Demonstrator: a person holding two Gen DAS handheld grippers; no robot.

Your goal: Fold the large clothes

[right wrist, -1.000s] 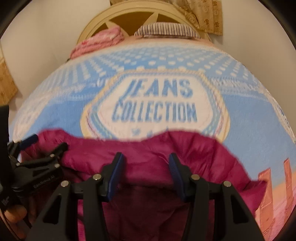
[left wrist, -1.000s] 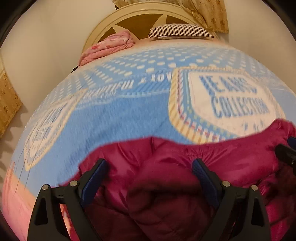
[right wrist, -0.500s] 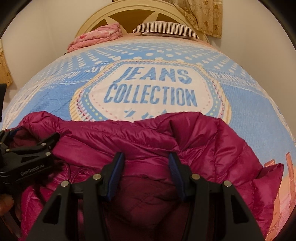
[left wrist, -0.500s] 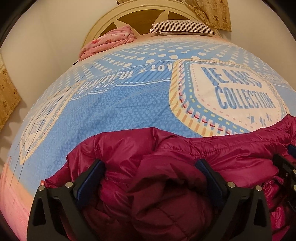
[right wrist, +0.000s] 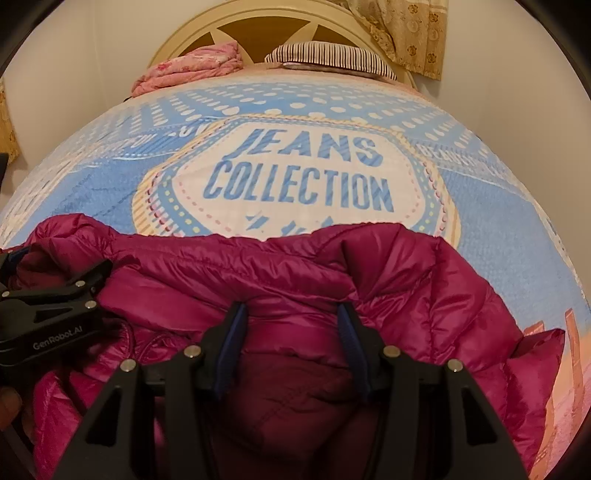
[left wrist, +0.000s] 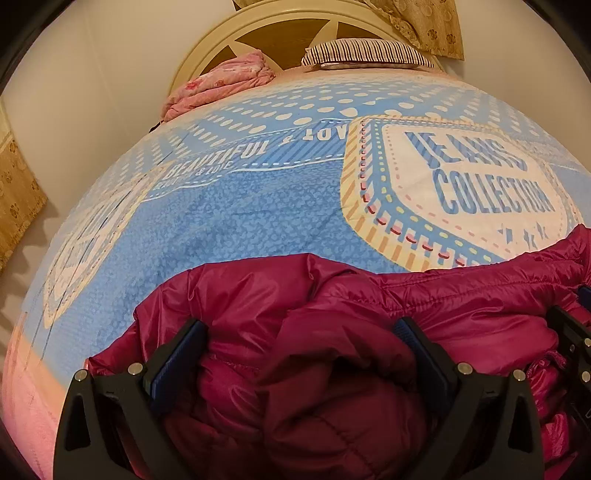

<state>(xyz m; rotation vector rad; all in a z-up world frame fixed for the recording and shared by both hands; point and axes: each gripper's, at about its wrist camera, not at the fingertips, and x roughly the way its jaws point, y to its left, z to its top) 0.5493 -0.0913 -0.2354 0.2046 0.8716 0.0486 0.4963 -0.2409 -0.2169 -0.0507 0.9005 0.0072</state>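
left gripper released wide over magenta jacket | right gripper half-parted, grip on jacket unclear | bedspread beyond

- Jacket lies on bed, near edge, bunched.
- Printed badge on bedspread just behind jacket; jacket's far edge overlaps its lower rim.
- Folded blanket far end of bed, left; pillow beside it, right.
- Headboard behind both, curtain to its right.
- Left tongs & right tongs over jacket, side by side, jacket bulging btw each pair.
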